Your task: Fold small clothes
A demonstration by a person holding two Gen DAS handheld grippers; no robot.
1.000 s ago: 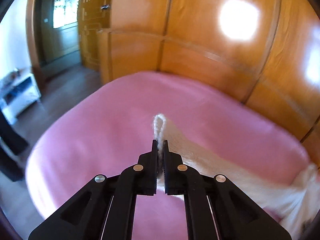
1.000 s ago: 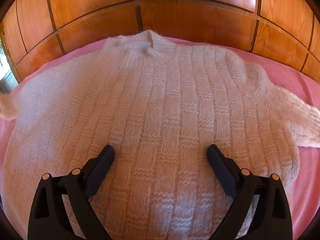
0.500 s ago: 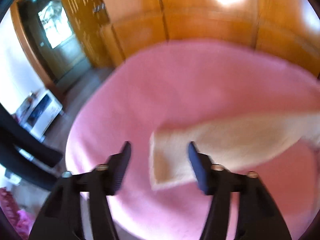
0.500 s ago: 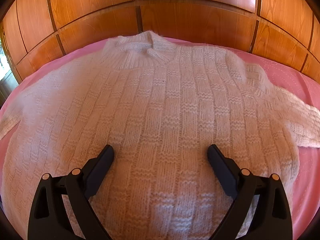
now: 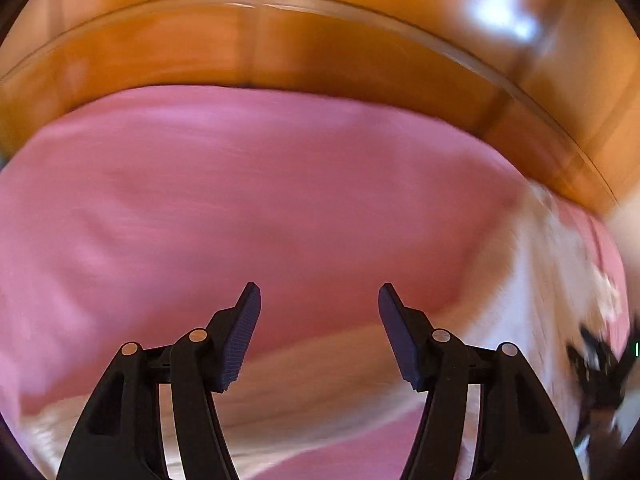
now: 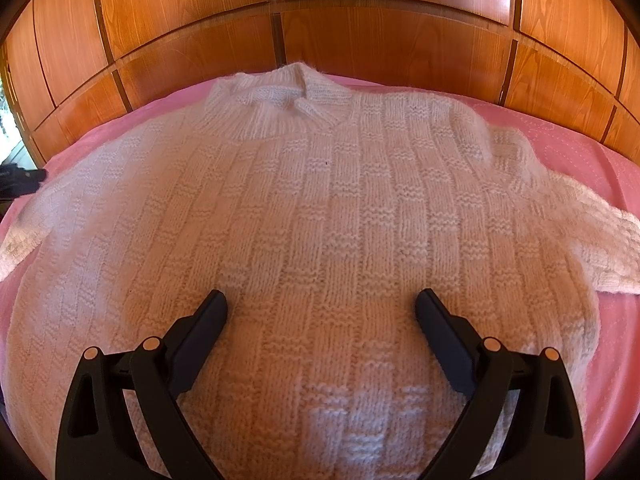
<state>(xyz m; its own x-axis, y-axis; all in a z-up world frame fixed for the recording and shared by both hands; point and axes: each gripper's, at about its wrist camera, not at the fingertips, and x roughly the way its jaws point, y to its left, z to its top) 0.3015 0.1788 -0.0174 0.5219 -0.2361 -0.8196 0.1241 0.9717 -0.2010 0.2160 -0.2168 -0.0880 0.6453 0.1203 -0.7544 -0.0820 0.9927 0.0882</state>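
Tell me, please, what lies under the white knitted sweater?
The white knitted sweater lies flat on a pink bedcover, visible around it. Anything beneath its body is covered.

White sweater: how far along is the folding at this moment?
Done: the white sweater lies spread flat, front up, on the pink bedcover, sleeves out to both sides. In hand: nothing; the left tool and the right tool are both open and empty, the right one over the sweater's lower body. Left: every fold, since no sleeve or hem is turned in yet.
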